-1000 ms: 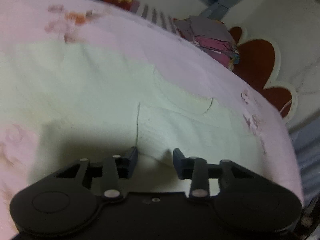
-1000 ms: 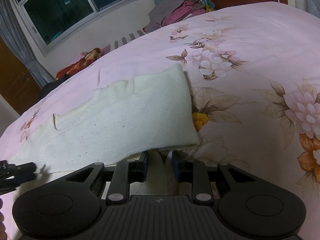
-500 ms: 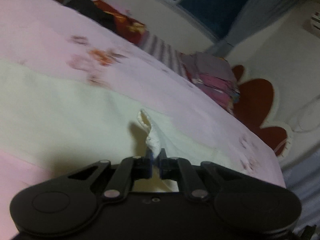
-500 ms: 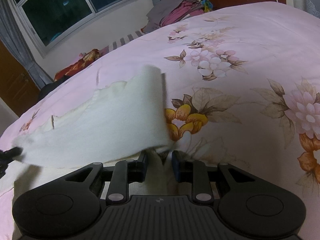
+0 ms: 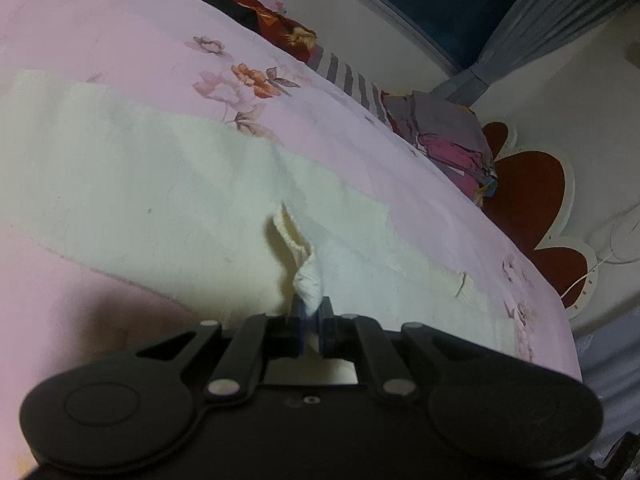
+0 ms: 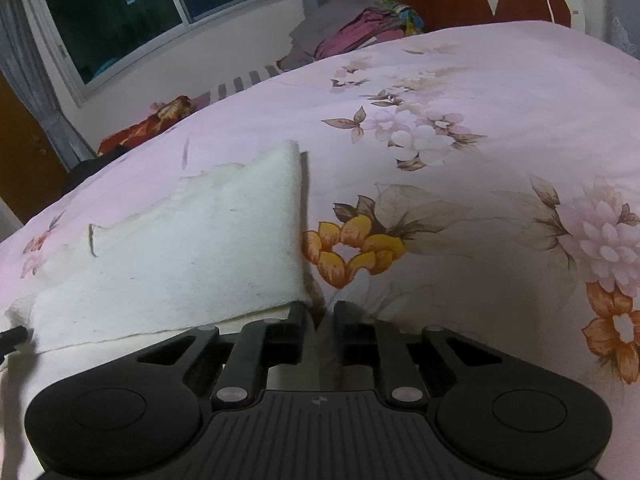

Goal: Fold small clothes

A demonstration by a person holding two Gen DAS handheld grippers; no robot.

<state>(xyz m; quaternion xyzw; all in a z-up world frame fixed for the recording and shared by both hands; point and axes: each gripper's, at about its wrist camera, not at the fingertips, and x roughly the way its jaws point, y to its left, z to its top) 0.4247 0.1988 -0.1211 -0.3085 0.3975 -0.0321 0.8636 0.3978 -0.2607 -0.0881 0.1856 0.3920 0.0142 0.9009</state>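
In the left wrist view, the left gripper [image 5: 311, 312] has its fingers [image 5: 297, 314] pinched tight on a bunched fold of the cream cloth [image 5: 132, 196], which rises in a small peak from between them; the rest of that cloth lies spread across the pink floral bedspread [image 5: 120, 32]; a pile of folded clothes [image 5: 448, 140] sits at the far edge of the bed, near a red and white headboard [image 5: 532, 184].

In the right wrist view, the right gripper [image 6: 320, 320] sits at the near right corner of the cream cloth [image 6: 192, 252]; its fingers [image 6: 298, 320] have just been closing, with a narrow gap left between them; pale fabric shows in that gap, though whether the pads press on it I cannot tell; the cloth's upper layer is doubled over, its right edge lifted off the bedspread [image 6: 480, 120]; the left gripper's tip [image 6: 12, 336] pokes in at the cloth's left corner; a dark window [image 6: 120, 16] fills the far wall.
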